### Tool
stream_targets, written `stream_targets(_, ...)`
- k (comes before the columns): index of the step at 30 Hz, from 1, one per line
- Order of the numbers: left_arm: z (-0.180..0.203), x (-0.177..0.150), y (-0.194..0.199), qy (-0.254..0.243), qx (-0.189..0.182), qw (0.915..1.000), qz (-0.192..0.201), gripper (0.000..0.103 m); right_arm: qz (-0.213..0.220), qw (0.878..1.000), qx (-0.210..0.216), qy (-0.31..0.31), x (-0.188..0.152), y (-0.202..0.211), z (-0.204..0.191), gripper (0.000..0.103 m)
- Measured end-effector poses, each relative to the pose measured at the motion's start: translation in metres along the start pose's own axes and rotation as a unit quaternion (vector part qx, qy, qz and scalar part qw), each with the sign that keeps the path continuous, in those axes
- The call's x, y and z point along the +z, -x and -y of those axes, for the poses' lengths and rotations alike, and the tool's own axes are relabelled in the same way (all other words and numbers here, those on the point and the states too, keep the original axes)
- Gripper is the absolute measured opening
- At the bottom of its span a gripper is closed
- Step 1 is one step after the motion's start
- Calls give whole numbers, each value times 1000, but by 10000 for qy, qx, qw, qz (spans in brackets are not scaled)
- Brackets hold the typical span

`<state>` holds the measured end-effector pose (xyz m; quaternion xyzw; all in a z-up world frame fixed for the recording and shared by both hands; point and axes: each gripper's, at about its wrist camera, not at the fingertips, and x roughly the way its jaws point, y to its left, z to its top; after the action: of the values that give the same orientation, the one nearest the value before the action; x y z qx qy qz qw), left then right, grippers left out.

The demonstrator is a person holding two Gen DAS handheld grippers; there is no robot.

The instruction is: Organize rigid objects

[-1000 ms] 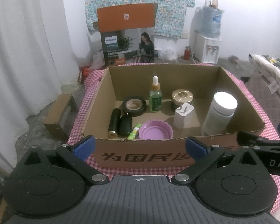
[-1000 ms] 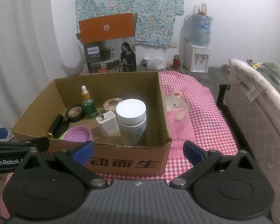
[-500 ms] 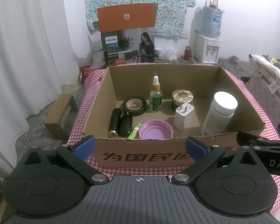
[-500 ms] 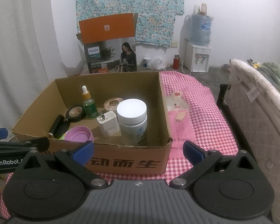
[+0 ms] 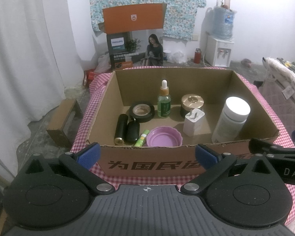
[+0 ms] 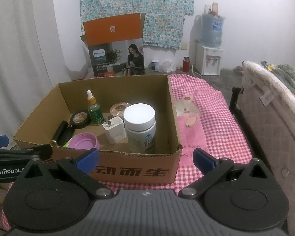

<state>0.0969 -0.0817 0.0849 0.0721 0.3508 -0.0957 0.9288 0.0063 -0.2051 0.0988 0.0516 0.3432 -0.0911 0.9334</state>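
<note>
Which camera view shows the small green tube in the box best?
The left wrist view: the green tube lies in plain sight between the black case and the purple lid. In the right wrist view the lid and the box's front wall hide nearly all of it.

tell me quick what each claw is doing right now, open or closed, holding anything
Left claw: open, holding nothing, in front of the cardboard box.
Right claw: open, holding nothing, also in front of the box.

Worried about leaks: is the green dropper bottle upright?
Upright: the dropper bottle stands on the box floor, white tip pointing up.
</note>
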Motion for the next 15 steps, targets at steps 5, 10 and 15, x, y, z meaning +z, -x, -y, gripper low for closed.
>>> stream_targets(5, 0, 0, 0, -2, 5, 10000, -3, 103, -2, 10000, 4, -3, 0, 0, 0, 103)
stream_targets(10, 0, 0, 0, 6, 6, 10000, -2, 102, -6, 10000, 4, 4, 0, 0, 0, 103)
stream_targets(15, -1, 0, 0, 7, 4, 10000, -3, 102, -8, 10000, 8, -4, 0, 0, 0, 103)
